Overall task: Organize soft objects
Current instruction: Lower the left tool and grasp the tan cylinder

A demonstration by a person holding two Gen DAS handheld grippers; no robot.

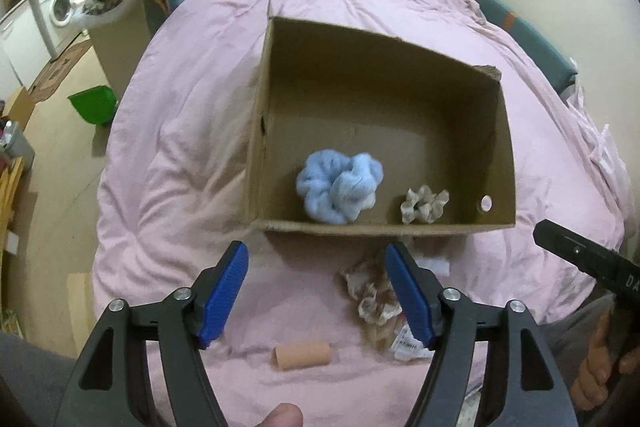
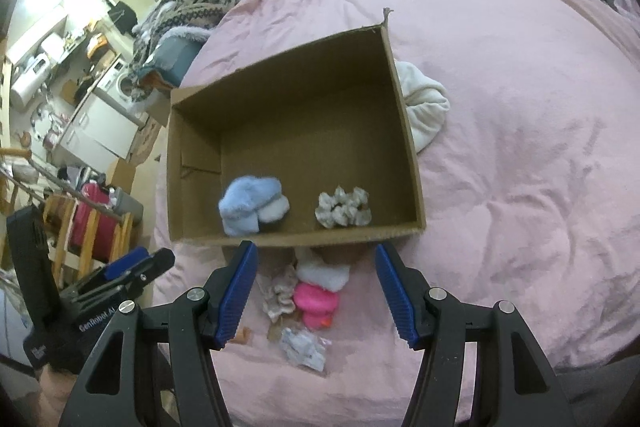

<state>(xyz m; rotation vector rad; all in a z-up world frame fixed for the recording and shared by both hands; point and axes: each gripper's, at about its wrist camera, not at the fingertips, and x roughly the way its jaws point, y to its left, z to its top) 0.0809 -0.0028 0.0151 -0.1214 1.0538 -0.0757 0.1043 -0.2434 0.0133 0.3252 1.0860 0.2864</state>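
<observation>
Presently, fluffy light-blue scrunchie [image 1: 339, 187] and crinkled beige scrunchie [image 1: 424, 205] lying apart inside cardboard box [image 1: 496, 131] on pink duvet [image 1: 180, 155], patterned scrunchie [image 1: 370, 291] and pink plush [image 2: 316, 303] lying outside, left gripper [image 1: 316, 293] and right gripper [image 2: 316, 293] both hovering spread, gripping nothing.

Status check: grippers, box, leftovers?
Left gripper, right gripper open, empty. Brown cardboard box holds blue fluffy scrunchie, beige scrunchie. Pink soft item outside.
</observation>
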